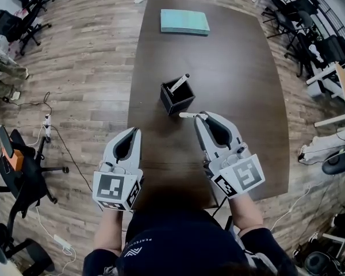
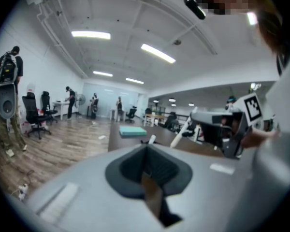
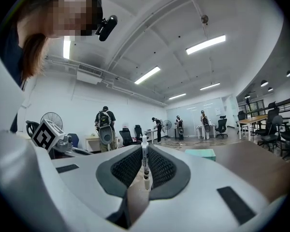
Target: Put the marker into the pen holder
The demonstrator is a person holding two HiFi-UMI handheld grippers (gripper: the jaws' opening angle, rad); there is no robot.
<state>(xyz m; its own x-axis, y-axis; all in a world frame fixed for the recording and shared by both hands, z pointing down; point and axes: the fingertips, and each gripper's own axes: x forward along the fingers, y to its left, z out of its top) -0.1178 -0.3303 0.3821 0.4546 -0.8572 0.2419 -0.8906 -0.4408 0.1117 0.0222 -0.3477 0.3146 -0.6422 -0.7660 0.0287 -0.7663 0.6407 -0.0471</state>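
A black square pen holder (image 1: 177, 98) stands mid-table with one white marker (image 1: 180, 83) leaning in it. My right gripper (image 1: 200, 117) is just right of and nearer than the holder, shut on a second white marker (image 1: 187, 115) that pokes out leftward toward the holder's near corner. In the right gripper view this marker (image 3: 144, 164) stands pinched between the jaws of the right gripper (image 3: 145, 146). My left gripper (image 1: 137, 130) hovers at the table's left edge, shut and holding nothing. From the left gripper (image 2: 146, 147) view, the held marker (image 2: 181, 134) juts from the right gripper (image 2: 221, 128).
A teal notebook (image 1: 184, 22) lies at the far end of the dark brown table (image 1: 247, 79). Office chairs (image 1: 23, 16) and floor cables (image 1: 46, 122) lie left of the table, with more chairs (image 1: 310, 33) to the right. Several people stand far off in the room.
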